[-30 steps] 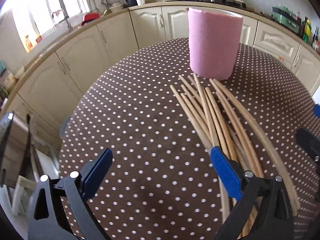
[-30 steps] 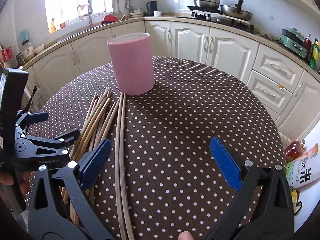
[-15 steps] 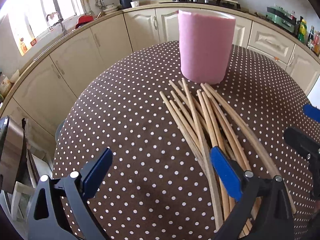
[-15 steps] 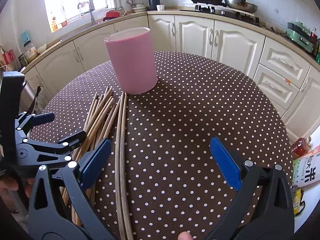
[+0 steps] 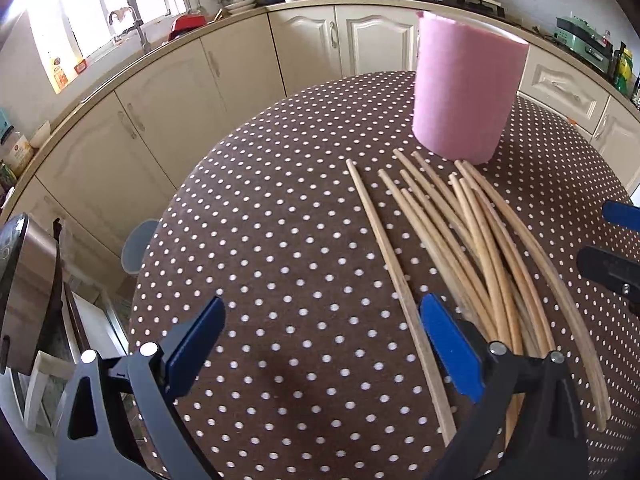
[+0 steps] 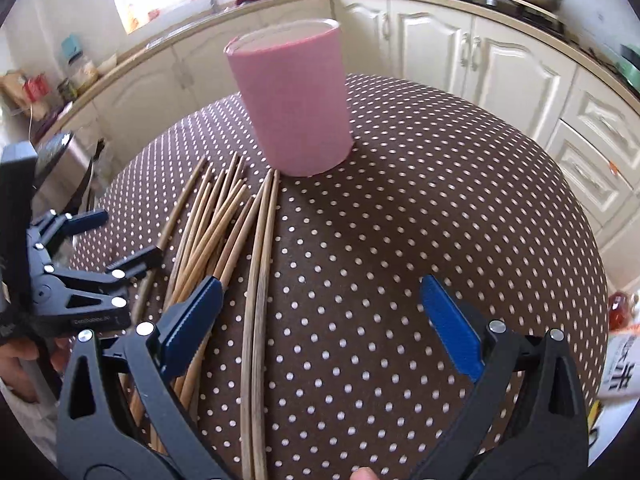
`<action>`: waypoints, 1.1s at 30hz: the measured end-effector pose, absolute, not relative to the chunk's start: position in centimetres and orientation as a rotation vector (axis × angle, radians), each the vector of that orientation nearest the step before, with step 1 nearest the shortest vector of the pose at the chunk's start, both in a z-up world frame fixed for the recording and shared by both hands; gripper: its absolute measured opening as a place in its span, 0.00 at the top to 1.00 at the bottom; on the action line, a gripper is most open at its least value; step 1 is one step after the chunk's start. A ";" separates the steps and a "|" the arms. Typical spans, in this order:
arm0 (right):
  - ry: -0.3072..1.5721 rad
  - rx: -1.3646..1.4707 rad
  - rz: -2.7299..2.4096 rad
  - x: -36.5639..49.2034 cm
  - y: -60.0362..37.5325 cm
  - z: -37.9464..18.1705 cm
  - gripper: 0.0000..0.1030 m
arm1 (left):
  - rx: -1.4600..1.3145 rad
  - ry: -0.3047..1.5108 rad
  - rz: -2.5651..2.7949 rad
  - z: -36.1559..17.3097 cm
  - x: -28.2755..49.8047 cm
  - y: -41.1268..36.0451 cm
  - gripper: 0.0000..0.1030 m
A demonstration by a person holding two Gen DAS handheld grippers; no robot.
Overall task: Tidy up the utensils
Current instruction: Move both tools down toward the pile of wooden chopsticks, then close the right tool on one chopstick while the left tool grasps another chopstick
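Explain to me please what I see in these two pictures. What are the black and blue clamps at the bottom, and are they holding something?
No robot here: a person holds one hand tool in each hand, each with a camera looking along its two fingers. One picture comes from the left gripper, the other from the right gripper. The left tool also shows at the left edge of the right view. On the table with the dotted cloth stands a pink cylinder holder, upright. In front of it lies a loose pile of wooden chopsticks. Both grippers are open and hold nothing.
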State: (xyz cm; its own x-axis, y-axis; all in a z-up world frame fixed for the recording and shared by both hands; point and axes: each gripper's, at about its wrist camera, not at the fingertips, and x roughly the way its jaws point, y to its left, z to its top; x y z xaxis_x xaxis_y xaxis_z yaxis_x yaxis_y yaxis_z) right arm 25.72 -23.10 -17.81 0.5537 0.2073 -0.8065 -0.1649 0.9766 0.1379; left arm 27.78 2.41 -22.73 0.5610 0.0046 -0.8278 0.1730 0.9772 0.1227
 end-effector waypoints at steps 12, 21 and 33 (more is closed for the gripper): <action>1.087 -0.055 0.287 29.8 -20.7 -19.0 0.51 | 0.197 1.031 -0.097 -23.3 31.2 3.6 0.09; 1.238 -0.107 0.353 34.0 -17.0 -19.3 0.64 | 0.141 1.129 -0.186 -22.8 34.6 2.5 0.35; 1.277 -0.132 0.312 37.1 -13.4 -20.1 0.93 | 0.110 1.144 -0.178 -22.2 38.5 2.2 0.90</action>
State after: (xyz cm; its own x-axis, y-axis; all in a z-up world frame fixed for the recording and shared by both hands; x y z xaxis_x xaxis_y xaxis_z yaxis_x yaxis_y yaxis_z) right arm 37.06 -13.40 -20.06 0.2549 0.1559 -0.9543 -0.3015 0.9505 0.0747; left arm 38.53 2.25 -22.20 0.4019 -0.0844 -0.9118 0.1964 0.9805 -0.0042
